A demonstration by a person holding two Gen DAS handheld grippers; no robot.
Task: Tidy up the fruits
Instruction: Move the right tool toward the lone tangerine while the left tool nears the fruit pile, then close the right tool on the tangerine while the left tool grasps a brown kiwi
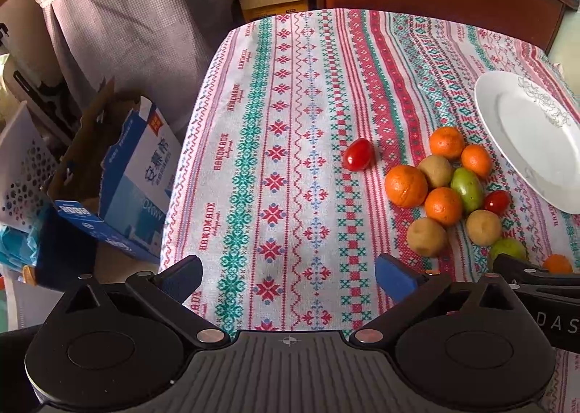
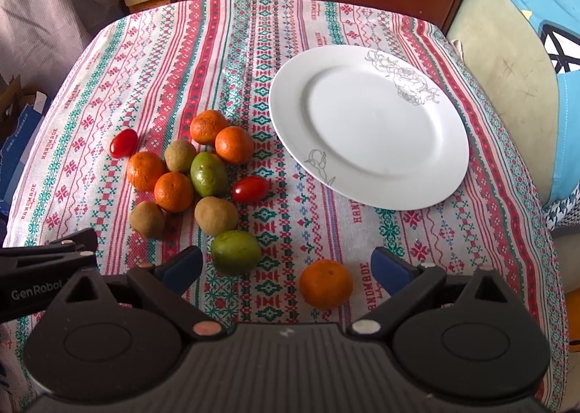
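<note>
Nothing has gone onto the round white china plate with the grey rose drawing (image 2: 369, 123) yet — its face is bare, so by my reckoning the sorting has hardly begun. All the fruit lies on the red, green and white patterned tablecloth (image 2: 152, 61). To the left of the plate sits a loose cluster: four small orange mandarins, the nearest to the plate being this one (image 2: 234, 144), three dull brown kiwi-like fruits such as the one at the front (image 2: 216, 215), an oval green fruit (image 2: 209, 174) wedged in the middle, and a glossy red cherry tomato (image 2: 250, 189) just beside it. A second red tomato (image 2: 123, 143) lies at the far left edge of the cluster, and closer to the grippers rest another green fruit (image 2: 236, 256) and a lone mandarin (image 2: 326, 283), apart from the rest.

The right gripper (image 2: 286, 268) hovers low over that lone mandarin and the near green fruit, blue-padded fingers spread wide, holding nothing. The left gripper (image 1: 288, 277) hangs over bare cloth left of the cluster, likewise spread and empty — every piece is left to move.
</note>
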